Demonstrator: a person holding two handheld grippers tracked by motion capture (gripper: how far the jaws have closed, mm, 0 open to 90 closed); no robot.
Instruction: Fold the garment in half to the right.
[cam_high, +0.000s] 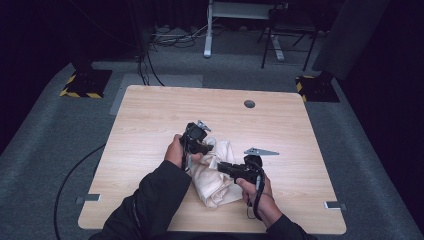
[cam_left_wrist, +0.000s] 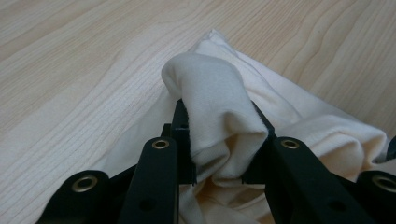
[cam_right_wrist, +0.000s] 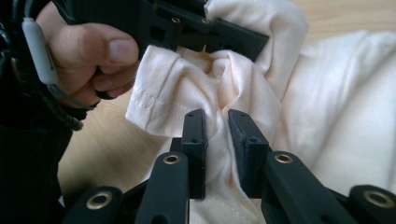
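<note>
A cream cloth (cam_high: 216, 175) lies bunched on the wooden table (cam_high: 150, 120), between my two hands. My left gripper (cam_high: 206, 146) sits at the cloth's far left end; in the left gripper view a thick fold of cloth (cam_left_wrist: 215, 112) is pinched between its jaws, and the gripper (cam_left_wrist: 219, 140) is shut on it. My right gripper (cam_high: 224, 167) points left into the middle of the cloth. In the right gripper view it (cam_right_wrist: 217, 135) is shut on a gathered ridge of the cloth (cam_right_wrist: 219, 93), whose stitched hem (cam_right_wrist: 149, 105) hangs just left of the jaws. The left gripper (cam_right_wrist: 196, 39) grips the same cloth just beyond.
A small round hole (cam_high: 249, 104) is in the table's far side. Metal brackets (cam_high: 334, 205) stick out at the table's near corners. Grey carpet surrounds the table, with cables (cam_high: 150, 70) and stand feet at the back.
</note>
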